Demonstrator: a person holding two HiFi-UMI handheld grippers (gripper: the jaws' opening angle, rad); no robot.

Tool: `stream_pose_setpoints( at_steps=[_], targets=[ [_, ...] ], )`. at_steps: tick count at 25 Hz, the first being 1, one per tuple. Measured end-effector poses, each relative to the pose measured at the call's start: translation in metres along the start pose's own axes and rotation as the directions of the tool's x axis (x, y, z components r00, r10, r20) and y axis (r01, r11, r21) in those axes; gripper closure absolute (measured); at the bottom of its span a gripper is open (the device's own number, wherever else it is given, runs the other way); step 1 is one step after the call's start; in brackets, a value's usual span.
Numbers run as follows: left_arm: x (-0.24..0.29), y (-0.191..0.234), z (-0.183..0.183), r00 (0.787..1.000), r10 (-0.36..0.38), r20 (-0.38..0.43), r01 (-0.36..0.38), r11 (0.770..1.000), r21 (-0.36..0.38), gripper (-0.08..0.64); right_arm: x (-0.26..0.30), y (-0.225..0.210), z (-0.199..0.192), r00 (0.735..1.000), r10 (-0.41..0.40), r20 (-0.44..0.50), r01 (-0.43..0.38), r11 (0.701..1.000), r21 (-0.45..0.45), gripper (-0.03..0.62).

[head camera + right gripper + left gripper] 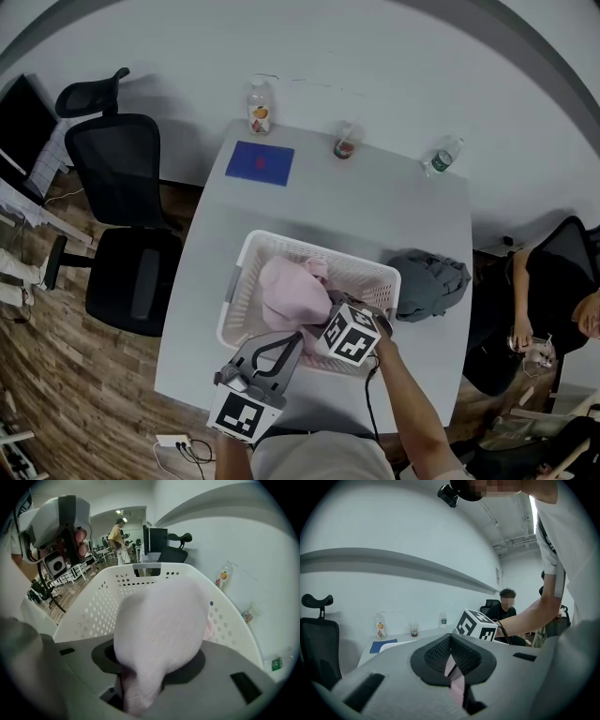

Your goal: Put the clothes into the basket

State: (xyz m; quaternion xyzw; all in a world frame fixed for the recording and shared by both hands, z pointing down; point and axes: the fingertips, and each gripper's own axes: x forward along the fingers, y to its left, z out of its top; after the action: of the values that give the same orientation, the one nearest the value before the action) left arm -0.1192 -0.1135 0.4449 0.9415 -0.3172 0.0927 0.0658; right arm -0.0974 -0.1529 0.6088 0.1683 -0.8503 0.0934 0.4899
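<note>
1. The soft pink cloth garment (291, 292) hangs inside the white plastic basket with holes (246, 281).
2. The right gripper (140, 686) is clamped on a thick bunch of it. The left gripper (451, 665) pinches a thin edge.
3. It looks light and floppy, so it should drop in easily.
4. A grey crumpled garment (429, 283) lies just beside the basket. It is best grabbed by a thick fold.

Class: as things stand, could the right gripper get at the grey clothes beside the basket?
Probably not yet: the right gripper is shut on the pink garment over the basket. Once it lets go, the grey clothes lie nearby on open table.
</note>
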Motion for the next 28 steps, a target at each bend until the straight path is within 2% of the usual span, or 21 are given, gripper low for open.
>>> stream_pose_setpoints(
  at_steps=[11, 18, 28],
  targets=[
    [0.001, 0.003, -0.010, 1.000, 0.001, -0.028, -0.002, 1.000, -0.012, 0.554, 0.032, 0.009, -0.020, 0.995, 0.072, -0.063, -0.072, 0.997, 0.012, 0.377],
    [0.002, 0.002, -0.016, 0.999, 0.001, -0.044, -0.002, 1.000, -0.020, 0.554, 0.041, 0.010, -0.029, 0.993, 0.096, -0.070, -0.095, 0.995, 0.027, 0.362],
    [0.003, 0.001, -0.013, 0.999, -0.005, -0.046, 0.004, 1.000, -0.020, 0.554, 0.044, 0.010, -0.032, 0.995, 0.074, -0.061, -0.074, 0.997, 0.007, 0.294]
  ],
)
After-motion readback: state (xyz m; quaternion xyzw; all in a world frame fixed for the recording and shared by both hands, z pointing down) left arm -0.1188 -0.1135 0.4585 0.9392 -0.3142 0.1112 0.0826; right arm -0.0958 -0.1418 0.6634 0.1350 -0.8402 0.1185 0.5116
